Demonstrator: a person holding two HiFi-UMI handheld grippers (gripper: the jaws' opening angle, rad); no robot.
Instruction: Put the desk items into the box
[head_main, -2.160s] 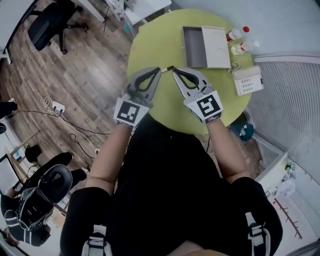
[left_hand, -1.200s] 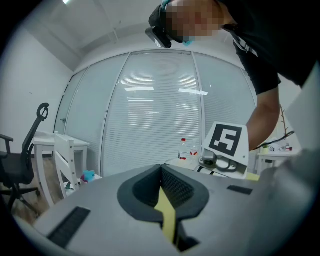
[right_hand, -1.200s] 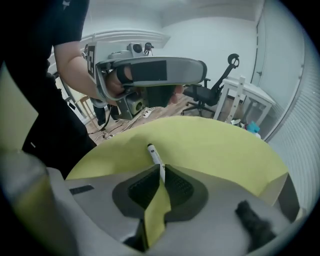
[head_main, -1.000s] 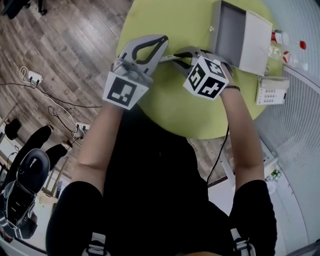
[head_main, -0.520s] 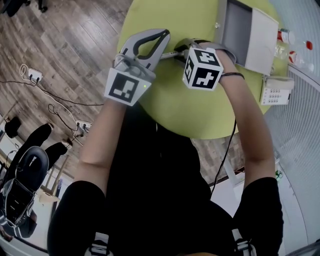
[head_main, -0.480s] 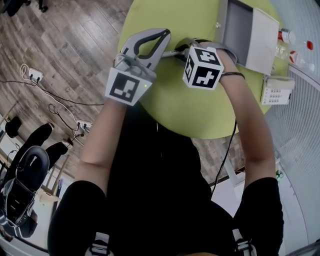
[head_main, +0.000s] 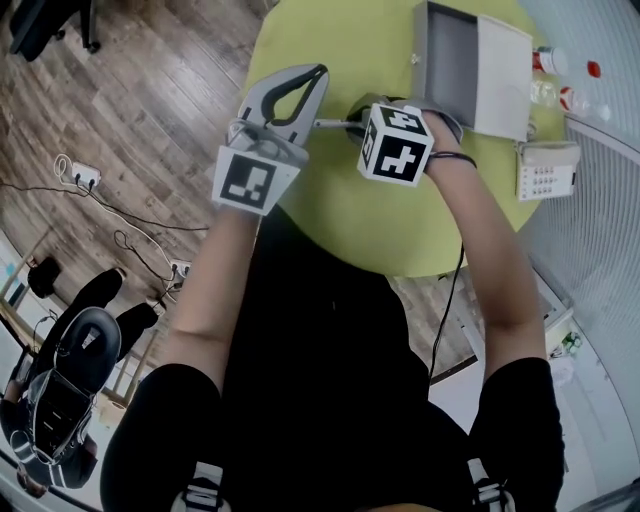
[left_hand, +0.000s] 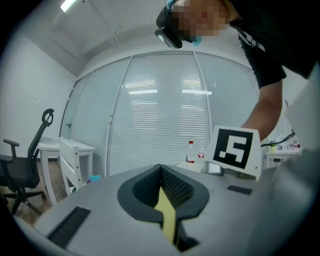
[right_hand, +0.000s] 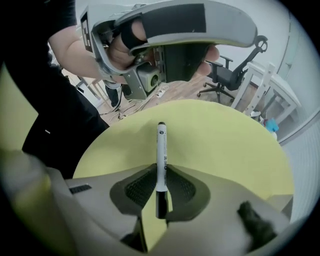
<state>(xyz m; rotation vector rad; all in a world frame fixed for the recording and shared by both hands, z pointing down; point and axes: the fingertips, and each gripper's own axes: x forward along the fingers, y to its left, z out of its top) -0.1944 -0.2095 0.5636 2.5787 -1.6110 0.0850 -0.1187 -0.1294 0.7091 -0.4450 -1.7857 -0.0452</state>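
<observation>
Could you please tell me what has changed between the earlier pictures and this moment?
The right gripper has rolled over onto its side and moved up the table toward the box. Its jaws are now shut on the pen. The left gripper stays beside it, jaws shut and empty. The box, phone and bottles remain in place on the green table.

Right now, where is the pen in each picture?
Head view: the pen is near the top middle, sticking out left from the right gripper.
Left gripper view: not in it.
Right gripper view: the pen is dead centre, pinched in the gripper and pointing away.
Shared landmark: the yellow-green table lies under the pen in both.
</observation>
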